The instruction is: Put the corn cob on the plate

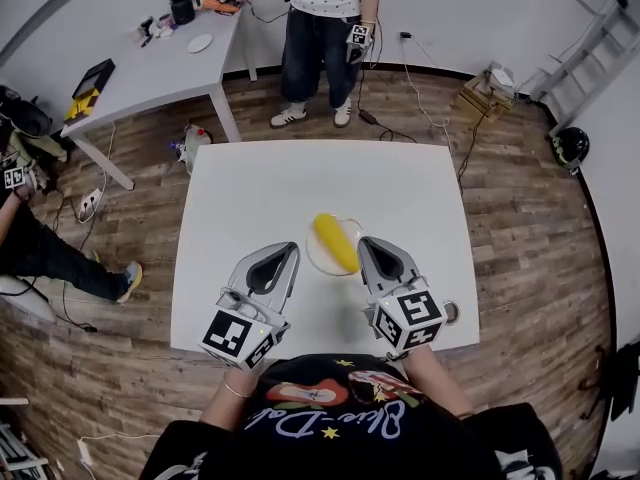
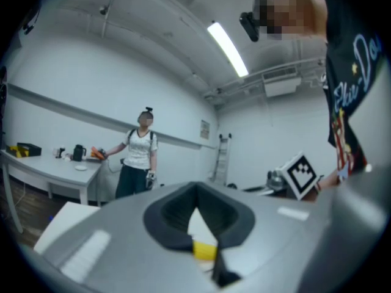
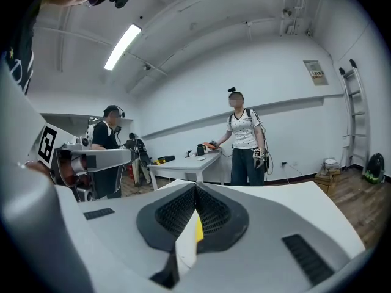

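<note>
The corn cob (image 1: 336, 242) lies on the plate (image 1: 321, 262) near the counter's (image 1: 250, 188) front edge, so the job looks done, and the left claw (image 1: 291, 249) and right claw (image 1: 366, 241) sit beside it, pinched together and empty.

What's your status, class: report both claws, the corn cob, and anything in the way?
Left claw shut, empty, left of plate. Right claw shut, empty, right of it. Corn cob lying on plate. Nothing in the way.

A research lab or workroom: bare white walls, a ceiling tube light (image 3: 125, 44), a wood floor (image 1: 520, 218) strewn with cables (image 1: 412, 73), a ladder (image 1: 592, 50) at upper right, and an equipment-laden table (image 1: 150, 78) at upper left beside a standing person (image 1: 325, 28).
</note>
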